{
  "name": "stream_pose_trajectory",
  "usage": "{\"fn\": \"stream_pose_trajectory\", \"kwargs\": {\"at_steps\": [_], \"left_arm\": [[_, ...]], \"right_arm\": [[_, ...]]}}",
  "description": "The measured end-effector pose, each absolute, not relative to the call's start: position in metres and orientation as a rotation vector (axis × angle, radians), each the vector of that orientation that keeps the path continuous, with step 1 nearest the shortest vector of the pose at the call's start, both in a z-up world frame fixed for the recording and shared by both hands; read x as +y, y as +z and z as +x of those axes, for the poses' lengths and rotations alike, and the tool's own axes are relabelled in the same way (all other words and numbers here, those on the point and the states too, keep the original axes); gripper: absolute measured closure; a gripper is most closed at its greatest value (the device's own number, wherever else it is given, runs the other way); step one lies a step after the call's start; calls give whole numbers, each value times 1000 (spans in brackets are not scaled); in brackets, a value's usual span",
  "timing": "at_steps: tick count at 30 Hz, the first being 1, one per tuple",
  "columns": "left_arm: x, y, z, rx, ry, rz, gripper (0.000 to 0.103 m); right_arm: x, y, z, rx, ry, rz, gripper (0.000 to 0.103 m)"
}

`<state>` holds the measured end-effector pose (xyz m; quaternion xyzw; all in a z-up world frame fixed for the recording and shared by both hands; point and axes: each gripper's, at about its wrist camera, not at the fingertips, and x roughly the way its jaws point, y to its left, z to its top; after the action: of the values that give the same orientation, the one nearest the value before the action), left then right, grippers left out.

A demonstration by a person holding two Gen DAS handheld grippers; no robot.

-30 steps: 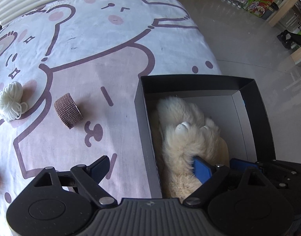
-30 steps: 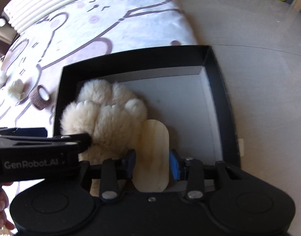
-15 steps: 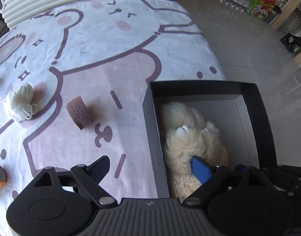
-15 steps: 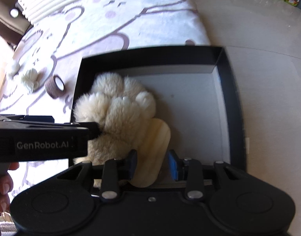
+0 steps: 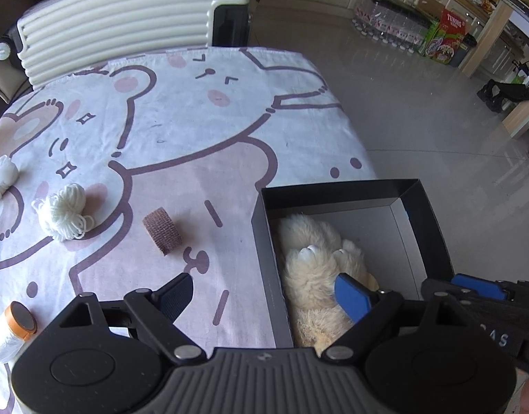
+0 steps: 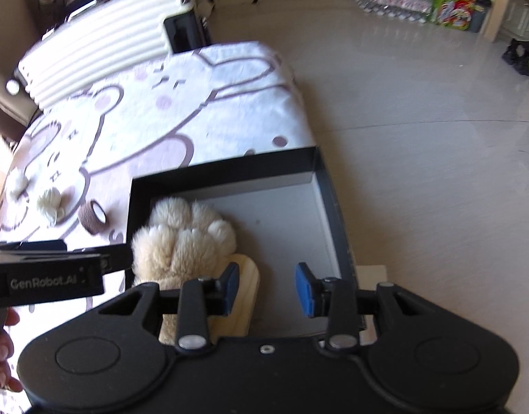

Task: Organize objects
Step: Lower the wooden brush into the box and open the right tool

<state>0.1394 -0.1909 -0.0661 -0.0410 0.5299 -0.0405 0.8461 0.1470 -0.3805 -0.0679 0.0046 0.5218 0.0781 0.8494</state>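
A black box stands at the table's right edge. In it lie a fluffy cream paw toy and a flat wooden piece beside it. My right gripper is open and empty above the box's near end, the wooden piece just left of its gap. My left gripper is open and empty, straddling the box's left wall. A brown bandage roll and two white yarn balls lie on the cloth.
The bear-print cloth covers the table. A small orange-capped white container lies at the near left. A cream suitcase stands behind the table. Grey floor lies to the right.
My right gripper has opened and let go of the wooden piece, which now lies in the box. Both grippers have pulled back and up from the box.
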Motion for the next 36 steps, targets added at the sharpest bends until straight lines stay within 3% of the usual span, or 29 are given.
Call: {"fn": "stream_pose_trajectory", "kwargs": {"at_steps": [13, 25, 36], "left_arm": [[-171, -31, 105, 1009, -43, -65, 14], [-161, -17, 80, 953, -21, -17, 13], [-167, -13, 69, 916, -25, 31, 2]], "right_arm": [[-390, -27, 115, 974, 69, 52, 58], [-394, -6, 85, 911, 6, 65, 39], [-407, -3, 67, 869, -65, 31, 14]]}}
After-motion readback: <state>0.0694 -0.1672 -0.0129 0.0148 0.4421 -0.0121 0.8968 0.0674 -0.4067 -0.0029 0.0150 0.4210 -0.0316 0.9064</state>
